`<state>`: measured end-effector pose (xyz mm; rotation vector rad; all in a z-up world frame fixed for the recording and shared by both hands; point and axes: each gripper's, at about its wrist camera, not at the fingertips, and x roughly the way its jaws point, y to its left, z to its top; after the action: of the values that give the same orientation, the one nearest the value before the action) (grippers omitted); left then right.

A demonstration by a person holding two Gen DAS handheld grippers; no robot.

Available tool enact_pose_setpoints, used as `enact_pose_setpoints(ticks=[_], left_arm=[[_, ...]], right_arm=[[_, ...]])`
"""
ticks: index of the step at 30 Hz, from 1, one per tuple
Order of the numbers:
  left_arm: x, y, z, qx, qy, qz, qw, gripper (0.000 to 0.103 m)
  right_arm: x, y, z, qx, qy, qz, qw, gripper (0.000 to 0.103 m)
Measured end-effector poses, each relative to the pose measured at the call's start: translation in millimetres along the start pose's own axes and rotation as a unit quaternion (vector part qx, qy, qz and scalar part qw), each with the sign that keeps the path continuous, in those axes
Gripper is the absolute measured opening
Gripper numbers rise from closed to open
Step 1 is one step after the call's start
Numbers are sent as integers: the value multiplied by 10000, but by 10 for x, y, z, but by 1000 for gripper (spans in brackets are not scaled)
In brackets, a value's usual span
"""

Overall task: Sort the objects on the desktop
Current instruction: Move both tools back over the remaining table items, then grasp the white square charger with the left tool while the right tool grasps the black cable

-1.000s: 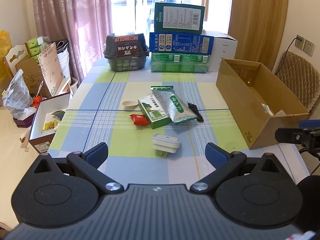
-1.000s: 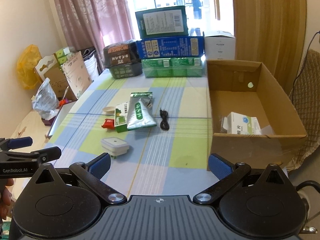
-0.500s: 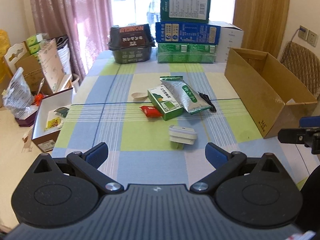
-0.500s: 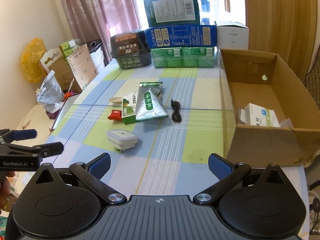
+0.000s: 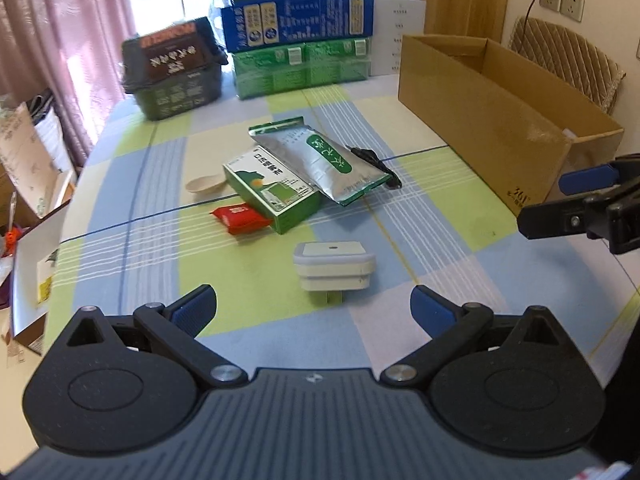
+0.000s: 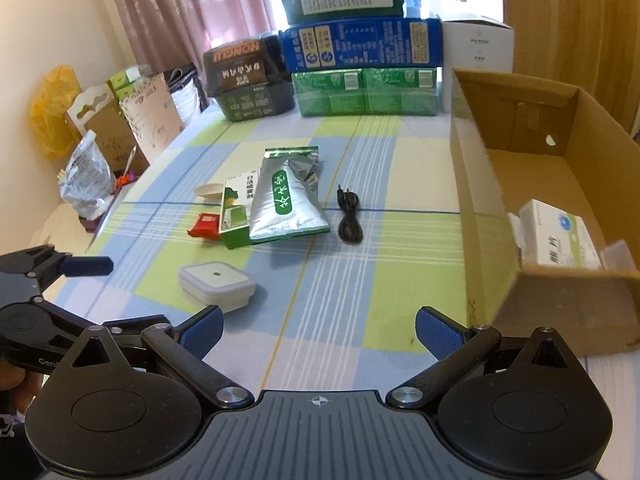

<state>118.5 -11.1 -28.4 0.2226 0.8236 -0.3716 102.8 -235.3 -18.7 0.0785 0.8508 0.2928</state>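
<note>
On the checked tablecloth lie a white plug-in adapter, a green box, a silver-green pouch leaning on it, a red packet, a small white spoon and a coiled black cable. My left gripper is open just short of the adapter, nothing between its fingers. My right gripper is open over the bare cloth, right of the adapter. Inside the cardboard box lies a white medicine carton.
Stacked green, blue and white cartons and a dark basket line the table's far edge. An open box, bags and cardboard stand on the floor at left. A chair sits behind the cardboard box.
Both grippers have moved forward and lower over the table, so the objects loom larger. The left one has closed in on the white adapter. Nothing has been taken hold of.
</note>
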Motion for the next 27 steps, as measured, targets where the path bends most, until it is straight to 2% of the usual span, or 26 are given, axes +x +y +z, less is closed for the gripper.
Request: enact_pose_setpoints(ticks=[4, 9, 14, 16, 20, 22, 24, 27], left_arm=[[259, 21, 58, 103, 44, -227, 9997, 101], [550, 17, 123, 255, 48, -321, 9991, 100], [768, 27, 152, 207, 117, -510, 9984, 89], [826, 20, 145, 219, 134, -518, 9983, 80], [891, -2, 133, 209, 159, -553, 9981, 73], [902, -6, 132, 156, 168, -554, 9982, 62], [899, 2, 132, 41, 188, -505, 9985, 61], [882, 53, 132, -262, 149, -477, 9984, 61]], right_arm=[[246, -41, 78, -75, 90, 33, 9999, 92], [523, -145, 154, -70, 193, 2, 9998, 89], [715, -209, 190, -89, 313, -38, 9995, 89], [774, -221, 201, -101, 335, -43, 9994, 89], [872, -241, 228, -119, 357, -64, 9993, 89], [918, -245, 250, -147, 354, -91, 9992, 89], [976, -251, 277, -190, 346, -118, 9992, 88], [1087, -259, 327, -278, 338, -190, 9989, 79]])
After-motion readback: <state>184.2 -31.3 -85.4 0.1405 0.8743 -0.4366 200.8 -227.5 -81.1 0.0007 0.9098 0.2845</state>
